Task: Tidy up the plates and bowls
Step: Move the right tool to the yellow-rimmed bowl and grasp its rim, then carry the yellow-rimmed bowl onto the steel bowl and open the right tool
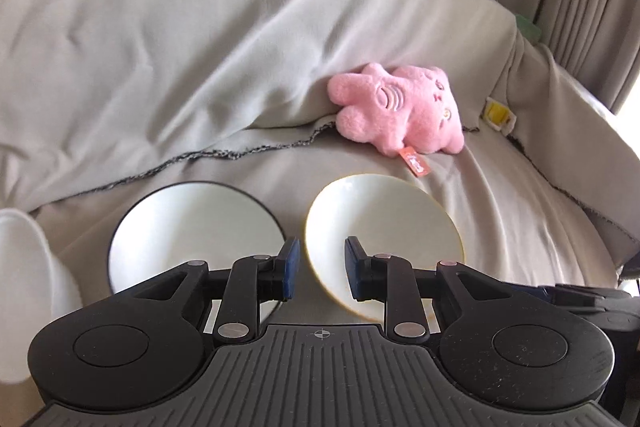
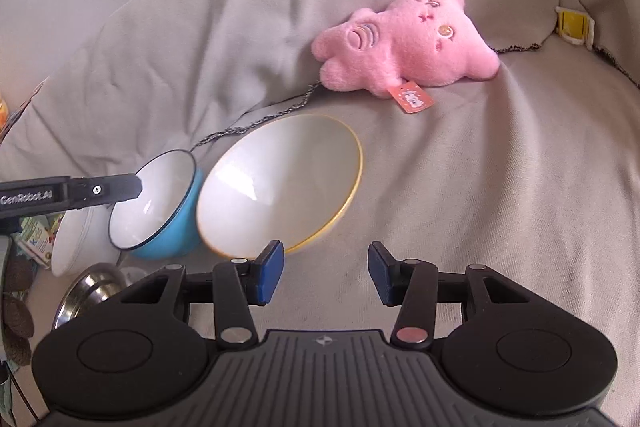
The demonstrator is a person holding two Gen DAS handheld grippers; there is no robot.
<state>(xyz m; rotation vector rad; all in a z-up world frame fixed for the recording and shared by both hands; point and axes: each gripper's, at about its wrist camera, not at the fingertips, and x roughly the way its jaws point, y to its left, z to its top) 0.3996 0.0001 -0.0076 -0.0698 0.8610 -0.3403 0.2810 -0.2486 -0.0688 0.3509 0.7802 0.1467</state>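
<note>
Approach step, left wrist view: your left gripper (image 1: 322, 269) has its jaws spread and empty, straddling the near rim of the yellow-rimmed bowl (image 1: 384, 239) without pinching it. The blue bowl (image 1: 196, 227) sits just beside it on the sofa cover (image 1: 160, 67).

Right wrist view: your right gripper (image 2: 326, 273) also has its jaws spread, holding nothing, near the yellow-rimmed bowl (image 2: 280, 183). The blue bowl (image 2: 160, 203) touches it. Next, judge which rim to pinch for stacking; keep clear of the pink plush toy (image 2: 404, 43).

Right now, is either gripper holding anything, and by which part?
Nothing is held. The left gripper straddles the yellow-rimmed white bowl's near rim with jaws open; the right gripper is open, empty.
</note>
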